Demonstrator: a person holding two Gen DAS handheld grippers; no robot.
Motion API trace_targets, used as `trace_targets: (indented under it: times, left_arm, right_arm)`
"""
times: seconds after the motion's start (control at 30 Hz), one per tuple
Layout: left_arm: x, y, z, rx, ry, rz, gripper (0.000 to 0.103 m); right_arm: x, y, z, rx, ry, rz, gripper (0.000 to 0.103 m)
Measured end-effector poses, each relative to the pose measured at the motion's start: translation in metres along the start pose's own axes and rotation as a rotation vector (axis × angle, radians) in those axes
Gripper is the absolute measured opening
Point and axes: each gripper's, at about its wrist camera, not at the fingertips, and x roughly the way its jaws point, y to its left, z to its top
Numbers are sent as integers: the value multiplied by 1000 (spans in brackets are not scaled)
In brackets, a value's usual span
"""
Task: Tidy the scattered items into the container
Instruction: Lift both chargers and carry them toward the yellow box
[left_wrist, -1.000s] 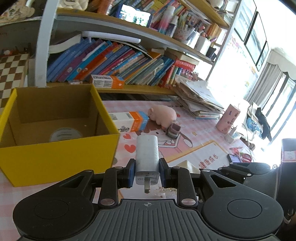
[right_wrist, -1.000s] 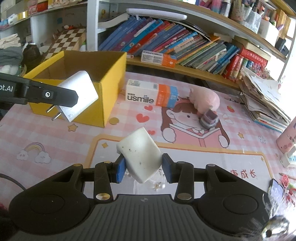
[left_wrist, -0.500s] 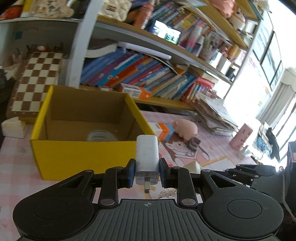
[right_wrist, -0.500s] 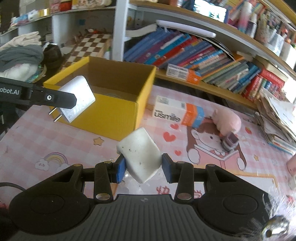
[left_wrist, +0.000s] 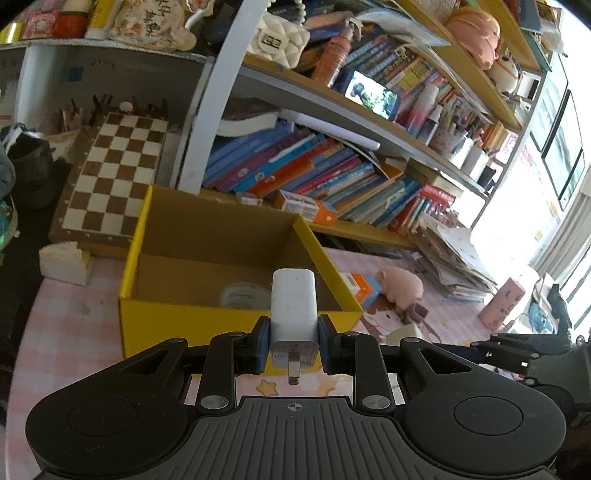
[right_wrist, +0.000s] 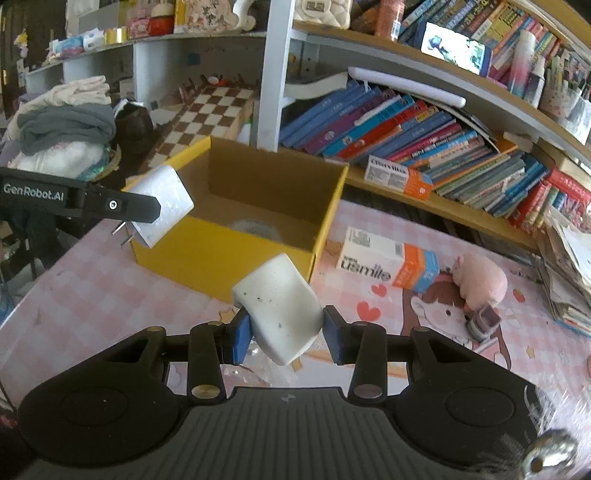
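Left gripper (left_wrist: 293, 345) has its fingers clamped on a white charger (left_wrist: 294, 306), right gripper (right_wrist: 284, 332) grips a white eraser (right_wrist: 280, 312), both near the yellow box (right_wrist: 328, 206).

box (left_wrist: 236, 321): yellow outside, brown cardboard inside
charger (left_wrist: 294, 306): white
block (right_wrist: 280, 308): off-white, dark specks
table cover (right_wrist: 92, 295): pink check
chessboard (left_wrist: 114, 177): brown and cream squares
pig toy (right_wrist: 480, 278): pink

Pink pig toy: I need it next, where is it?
On the table mat, right of the yellow box, the pink pig toy lies between the usmile carton and the paper stack.
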Motion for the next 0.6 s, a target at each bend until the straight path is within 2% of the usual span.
trace_targets:
  times: [0.23, 0.37, 0.6]
  left_arm:
    - [-1, 0, 1, -3, -11, 3, 25]
    - [1, -2, 0, -1, -6, -7, 25]
    - [7, -8, -1, 10, 14, -22, 25]
  right_arm:
    - [-1, -3, 3, -5, 0, -6, 38]
    - [3, -14, -4, 38, 34, -35, 38]
    - [-4, -43, -8, 101, 25, -116, 38]
